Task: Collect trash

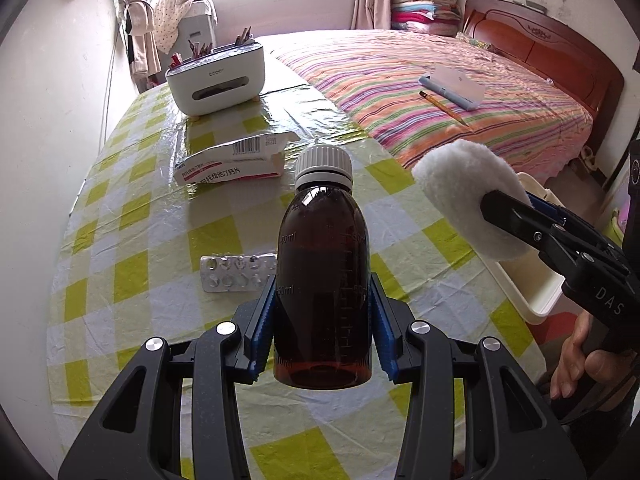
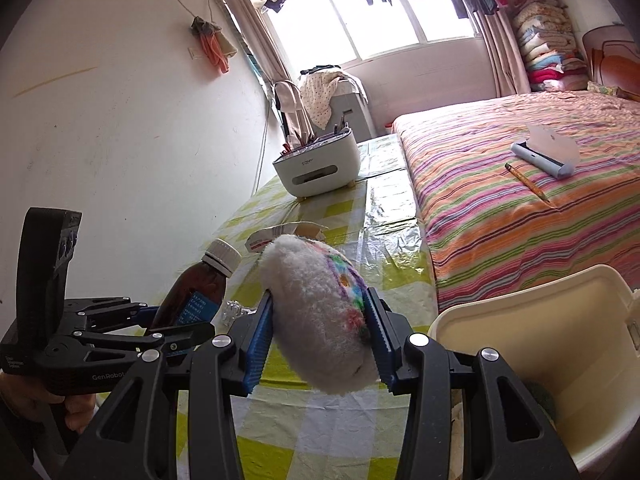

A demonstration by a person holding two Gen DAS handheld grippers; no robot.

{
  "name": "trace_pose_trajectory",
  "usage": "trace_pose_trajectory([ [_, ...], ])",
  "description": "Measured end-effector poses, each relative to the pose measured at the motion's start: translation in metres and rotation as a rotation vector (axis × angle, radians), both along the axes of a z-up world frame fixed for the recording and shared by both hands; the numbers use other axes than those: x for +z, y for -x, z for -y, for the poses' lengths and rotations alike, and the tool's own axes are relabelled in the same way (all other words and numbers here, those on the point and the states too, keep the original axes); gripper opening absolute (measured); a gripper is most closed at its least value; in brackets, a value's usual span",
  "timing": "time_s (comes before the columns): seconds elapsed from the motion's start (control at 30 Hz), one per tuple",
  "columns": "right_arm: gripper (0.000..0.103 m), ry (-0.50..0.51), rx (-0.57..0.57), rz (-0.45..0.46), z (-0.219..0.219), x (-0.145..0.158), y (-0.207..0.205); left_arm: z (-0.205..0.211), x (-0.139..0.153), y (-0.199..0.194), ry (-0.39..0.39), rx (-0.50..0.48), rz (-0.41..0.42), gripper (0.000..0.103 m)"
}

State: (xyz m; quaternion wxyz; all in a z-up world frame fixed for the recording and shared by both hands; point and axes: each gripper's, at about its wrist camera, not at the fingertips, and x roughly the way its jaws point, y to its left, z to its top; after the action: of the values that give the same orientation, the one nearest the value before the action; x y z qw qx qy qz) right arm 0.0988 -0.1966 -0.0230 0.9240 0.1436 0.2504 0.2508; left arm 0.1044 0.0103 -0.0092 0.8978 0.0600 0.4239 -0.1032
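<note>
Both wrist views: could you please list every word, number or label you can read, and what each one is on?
"50ml", among other blurred scale marks: brown bottle in the left gripper.
"阿托伐他汀钙片": medicine box; its barcode digits are too small.
"DAS": right gripper, which holds a fluffy pad.
"GenRobot": the left gripper's body, right wrist view.
Grey logo: white organiser, too blurred.
Blue label on the bottle: too small.

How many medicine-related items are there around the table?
3: a brown syrup bottle held by the left gripper, a blister pack beside it, and a torn pill box farther back.
</note>
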Motion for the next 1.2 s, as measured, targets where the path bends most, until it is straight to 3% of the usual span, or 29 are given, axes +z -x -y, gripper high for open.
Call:
trace_pose_trajectory([
  [0.13,0.043,-0.034,-0.047,0.014,0.020,0.004,0.006,0.023,-0.006,0.015,0.057,-0.034,0.023,0.041],
  [0.53,0.043,-0.117,-0.206,0.013,0.077,0.005,0.019,0.074,-0.024,0.066,0.095,-0.089,0.090,0.041],
  [0.93,0.043,-0.076,-0.352,0.005,0.113,-0.001,0.032,0.094,-0.039,0.078,0.125,-0.098,0.044,0.042],
  [1.2,0.044,-0.090,-0.429,-0.077,0.132,-0.012,0.026,0.110,-0.039,0.083,0.120,-0.137,0.043,0.041],
])
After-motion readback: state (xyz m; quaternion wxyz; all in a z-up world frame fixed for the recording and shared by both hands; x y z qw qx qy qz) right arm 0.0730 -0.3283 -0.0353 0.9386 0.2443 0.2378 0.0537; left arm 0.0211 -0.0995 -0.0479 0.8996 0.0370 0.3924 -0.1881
